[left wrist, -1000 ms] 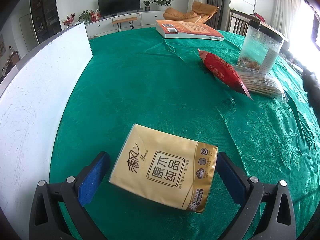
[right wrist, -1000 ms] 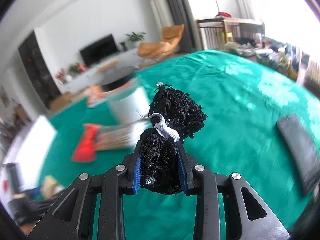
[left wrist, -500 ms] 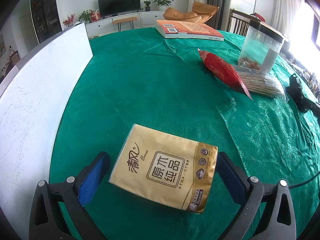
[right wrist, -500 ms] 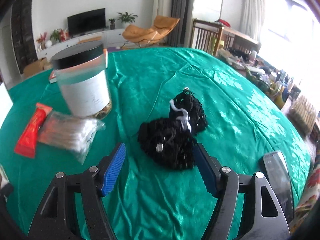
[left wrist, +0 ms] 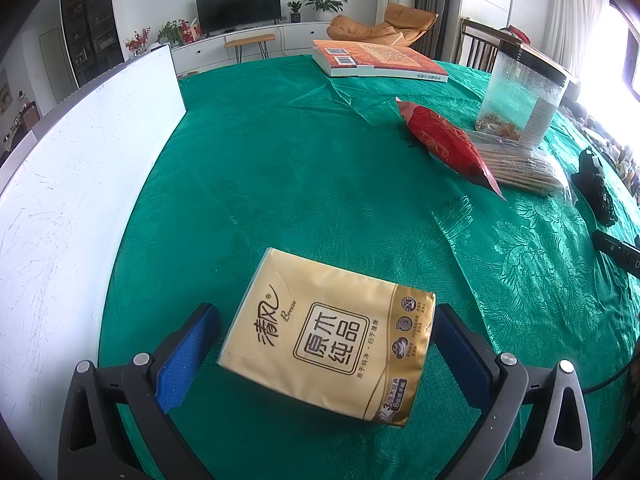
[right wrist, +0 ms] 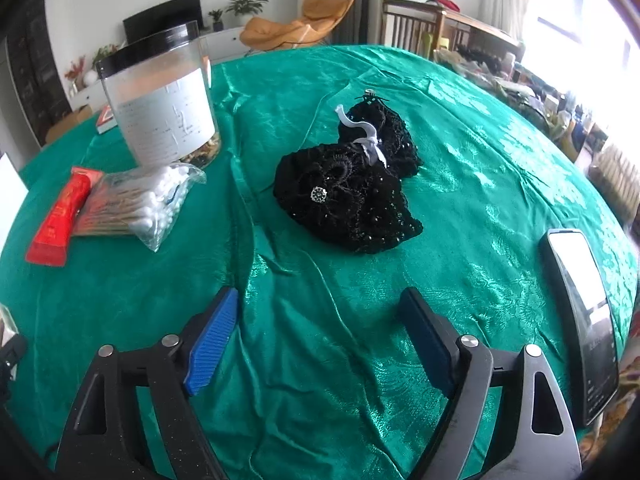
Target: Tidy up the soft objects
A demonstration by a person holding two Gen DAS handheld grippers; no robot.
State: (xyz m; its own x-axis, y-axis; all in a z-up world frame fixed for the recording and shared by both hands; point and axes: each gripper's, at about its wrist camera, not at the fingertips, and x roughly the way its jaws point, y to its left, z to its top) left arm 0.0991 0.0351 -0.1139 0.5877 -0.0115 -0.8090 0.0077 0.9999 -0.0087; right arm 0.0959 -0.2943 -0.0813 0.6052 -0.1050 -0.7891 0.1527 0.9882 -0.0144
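The right gripper no longer clamps the black lace bundle: its jaws have just been opening and now stand wide with nothing between them. The bundle, a second ago pinched between the blue pads, lies on the green tablecloth ahead of the fingertips, apart from them. In the left wrist view the bundle now shows at the table's right edge, where a second ago it was absent

Gold tissue pack on green (floral-patterned) tablecloth.
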